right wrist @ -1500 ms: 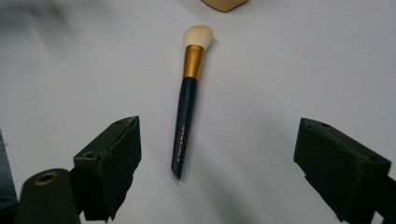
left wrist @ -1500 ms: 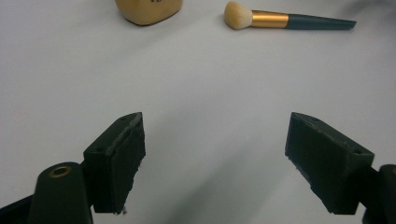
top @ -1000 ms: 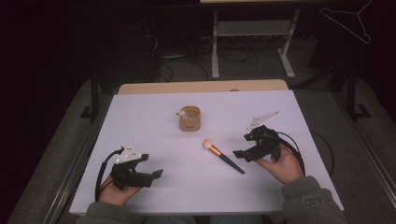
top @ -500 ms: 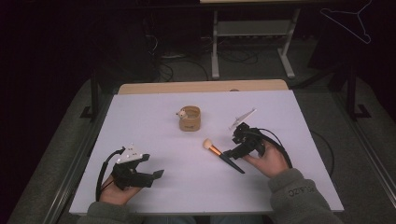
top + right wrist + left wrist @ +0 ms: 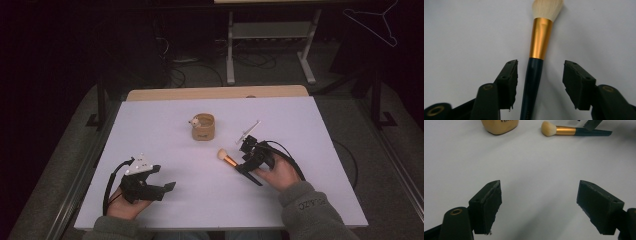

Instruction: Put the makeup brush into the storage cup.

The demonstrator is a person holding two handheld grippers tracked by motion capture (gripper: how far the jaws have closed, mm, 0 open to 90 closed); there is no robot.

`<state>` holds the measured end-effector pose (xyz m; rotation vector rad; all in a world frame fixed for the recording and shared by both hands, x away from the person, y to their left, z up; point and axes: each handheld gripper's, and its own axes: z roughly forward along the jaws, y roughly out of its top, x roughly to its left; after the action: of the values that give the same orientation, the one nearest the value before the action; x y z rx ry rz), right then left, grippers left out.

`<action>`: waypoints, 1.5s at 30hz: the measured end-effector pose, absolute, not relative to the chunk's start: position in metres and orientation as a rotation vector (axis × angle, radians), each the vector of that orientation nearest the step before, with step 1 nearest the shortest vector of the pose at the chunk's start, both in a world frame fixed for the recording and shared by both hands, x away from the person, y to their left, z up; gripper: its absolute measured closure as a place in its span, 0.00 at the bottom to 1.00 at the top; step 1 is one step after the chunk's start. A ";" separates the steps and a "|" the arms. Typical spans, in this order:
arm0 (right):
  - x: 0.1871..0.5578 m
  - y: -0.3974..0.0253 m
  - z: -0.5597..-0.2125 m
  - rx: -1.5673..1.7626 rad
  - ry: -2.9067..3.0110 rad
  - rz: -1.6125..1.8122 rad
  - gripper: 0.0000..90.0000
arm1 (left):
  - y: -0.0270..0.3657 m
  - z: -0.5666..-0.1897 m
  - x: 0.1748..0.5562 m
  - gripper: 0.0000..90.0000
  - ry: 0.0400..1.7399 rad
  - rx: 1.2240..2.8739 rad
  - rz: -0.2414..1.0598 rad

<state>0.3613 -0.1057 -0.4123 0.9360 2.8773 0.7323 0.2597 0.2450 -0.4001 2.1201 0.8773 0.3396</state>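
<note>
Here, we look down on a white table where a person works with a claw in each hand.

Brush: we see a makeup brush lying flat near the middle of the table, its pale bristle head pointing away from the right hand, a gold band behind the bristles, then a dark handle.

Right claw: in the high view our right claw is lowered over the brush handle. In the right gripper view its jaws are spread, one on each side of the dark handle; the handle lies closer to the jaw at the left of that view, with a narrow gap we can see between them.

Left claw: our left claw sits low over the near left part of the table, well apart from the brush. In the left gripper view its jaws stand wide apart with bare table between them.

Cup: a small tan cup stands upright beyond the brush, near it but not touching.

Hands: both hands enter from the near edge, the right in a grey sleeve.
</note>
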 end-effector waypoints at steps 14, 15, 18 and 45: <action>0.359 -0.096 -0.421 0.921 2.890 0.690 0.67 | 0.245 -0.400 0.260 0.22 0.877 2.127 0.334; 0.358 -0.096 -0.421 0.922 2.891 0.688 0.68 | 0.245 -0.400 0.260 0.22 0.877 2.128 0.335; 0.357 -0.095 -0.422 0.914 2.886 0.675 0.71 | 0.244 -0.401 0.260 0.22 0.878 2.120 0.334; 0.350 -0.092 -0.425 0.949 2.829 0.644 0.82 | 0.244 -0.401 0.261 0.22 0.869 2.137 0.336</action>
<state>0.3499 -0.0917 -0.4255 0.9495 2.8287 0.6443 0.2606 0.2440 -0.4007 2.1374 0.8693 0.3355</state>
